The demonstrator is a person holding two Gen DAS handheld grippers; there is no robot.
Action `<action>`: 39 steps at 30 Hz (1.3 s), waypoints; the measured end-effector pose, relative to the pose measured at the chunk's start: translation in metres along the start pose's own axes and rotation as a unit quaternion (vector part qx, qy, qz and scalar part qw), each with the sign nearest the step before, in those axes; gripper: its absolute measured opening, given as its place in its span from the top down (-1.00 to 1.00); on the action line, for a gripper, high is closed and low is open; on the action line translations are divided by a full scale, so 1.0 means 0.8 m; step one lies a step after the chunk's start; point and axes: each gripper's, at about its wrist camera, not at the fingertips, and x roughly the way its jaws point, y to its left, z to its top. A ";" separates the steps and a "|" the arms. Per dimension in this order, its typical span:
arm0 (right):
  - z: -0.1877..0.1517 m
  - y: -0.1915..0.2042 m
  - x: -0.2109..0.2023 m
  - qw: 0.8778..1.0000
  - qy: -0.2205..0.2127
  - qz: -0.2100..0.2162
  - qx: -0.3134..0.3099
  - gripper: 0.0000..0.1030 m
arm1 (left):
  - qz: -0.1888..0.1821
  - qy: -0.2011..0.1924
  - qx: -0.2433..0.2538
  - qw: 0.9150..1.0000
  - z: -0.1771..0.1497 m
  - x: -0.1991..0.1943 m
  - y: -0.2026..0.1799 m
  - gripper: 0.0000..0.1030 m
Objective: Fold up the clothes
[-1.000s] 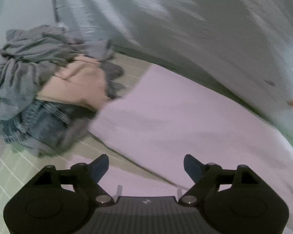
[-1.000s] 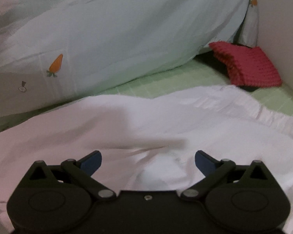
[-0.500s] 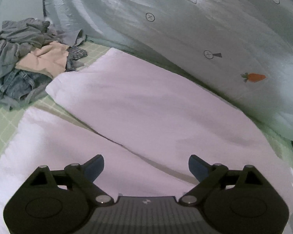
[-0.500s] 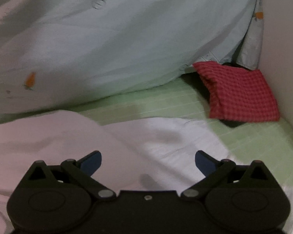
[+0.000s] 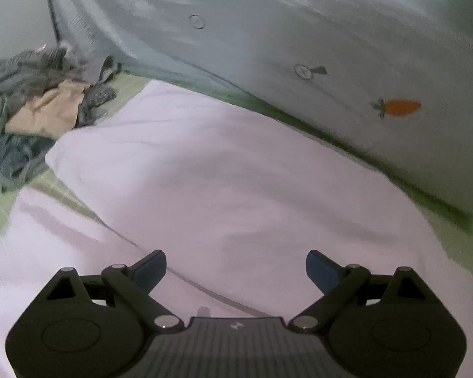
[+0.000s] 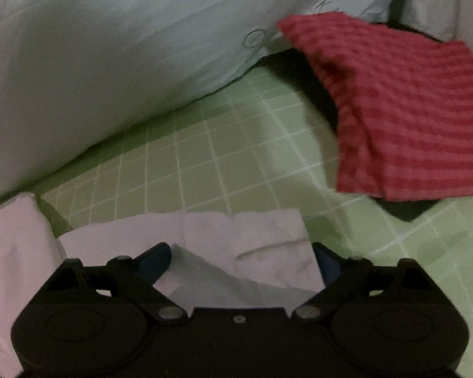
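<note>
A pale pink garment (image 5: 230,170) lies spread on the green checked sheet, one layer folded over another with a seam running diagonally. My left gripper (image 5: 236,267) is open and empty just above it. In the right wrist view the garment's right end (image 6: 236,239) lies between the blue fingertips of my right gripper (image 6: 241,263), which is open and empty over it.
A pile of unfolded clothes (image 5: 31,110), grey, tan and denim, lies at the far left. A pale duvet with a carrot print (image 5: 299,47) runs along the back. A folded red knit item (image 6: 403,110) sits at the right on the green sheet (image 6: 205,157).
The right gripper has moved right along the garment to its end, nearer the red knit. The left gripper has drawn back from the clothes pile and now hovers over the garment's middle.
</note>
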 end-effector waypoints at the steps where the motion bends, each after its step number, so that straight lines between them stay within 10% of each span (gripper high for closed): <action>1: 0.000 -0.001 -0.001 1.000 -0.005 0.005 -0.006 -0.68 | 0.000 0.005 0.003 1.000 0.000 0.003 -0.003 -0.85; 4: 0.002 -0.006 -0.006 1.000 -0.020 0.021 -0.009 0.52 | -0.008 0.023 0.011 1.000 0.001 0.016 -0.013 -0.85; 10: 0.027 -0.054 -0.052 0.985 -0.142 -0.071 0.071 0.69 | -0.020 0.022 0.047 0.998 0.005 0.019 -0.031 -0.85; 13: 0.033 -0.078 -0.057 0.981 -0.142 -0.092 0.100 0.59 | -0.023 0.020 0.046 0.998 0.004 0.018 -0.027 -0.85; 18: 0.019 -0.071 -0.088 0.979 -0.150 -0.127 0.059 -0.66 | -0.028 0.016 0.022 0.999 0.001 0.013 -0.008 -0.85; 21: -0.007 -0.067 -0.130 0.976 -0.167 -0.126 0.066 -0.88 | -0.024 0.009 0.015 1.000 -0.005 0.002 0.007 -0.85; 39: -0.273 -0.039 -0.260 0.971 -0.081 -0.149 0.171 -0.98 | -0.053 0.021 -0.039 0.998 -0.095 -0.074 0.144 -0.86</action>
